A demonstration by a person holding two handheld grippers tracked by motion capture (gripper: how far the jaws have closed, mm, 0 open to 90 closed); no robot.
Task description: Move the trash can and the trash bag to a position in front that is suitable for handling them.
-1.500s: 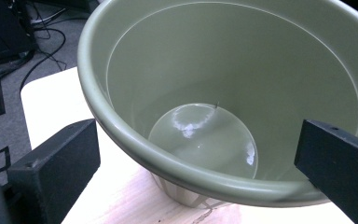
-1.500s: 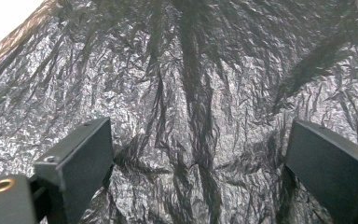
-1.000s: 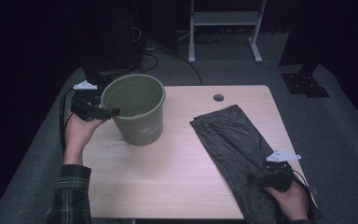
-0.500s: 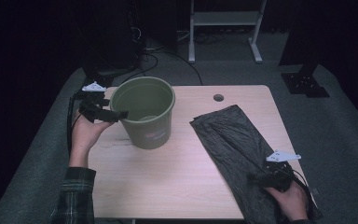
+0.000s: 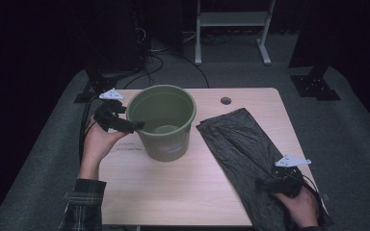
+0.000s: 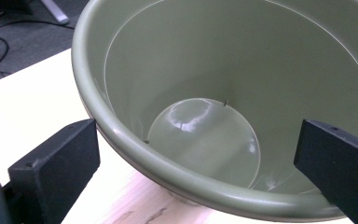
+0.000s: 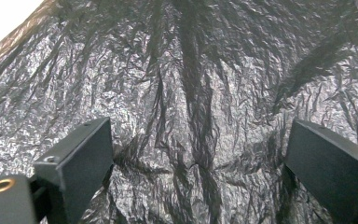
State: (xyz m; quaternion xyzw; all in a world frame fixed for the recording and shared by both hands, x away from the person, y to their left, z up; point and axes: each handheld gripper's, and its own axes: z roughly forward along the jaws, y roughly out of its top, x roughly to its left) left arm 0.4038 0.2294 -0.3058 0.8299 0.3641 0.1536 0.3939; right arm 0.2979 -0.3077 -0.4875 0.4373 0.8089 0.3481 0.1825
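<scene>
Looking down from the high view, the left tongs (image 5: 136, 126) sit in the person's left hand (image 5: 99, 143) at the near-left side of a green bucket (image 5: 162, 121), their tips at its rim. The bucket stands upright on the wooden desk (image 5: 173, 187), well apart from the right tongs (image 5: 264, 183), which lie low at the near right corner in the right hand (image 5: 301, 207). A crumpled black plastic bag (image 5: 241, 144) is spread flat under and ahead of the right tongs, running from the near edge toward the bucket's right side.

Along the left gripper view, the left tongs (image 6: 196, 163) stand spread wide, one jaw outside the bucket's (image 6: 223, 65) rim over the pale desk (image 6: 23, 98), the other over the inside. The rim passes between them with neither jaw touching it. The bucket's round bottom is bare and glossy.

Along the right gripper view, the right tongs (image 7: 198, 163) are also spread wide, both jaws just above the wrinkled bag (image 7: 191, 79), gripping nothing. A sliver of desk (image 7: 4, 18) shows at the far left corner.
</scene>
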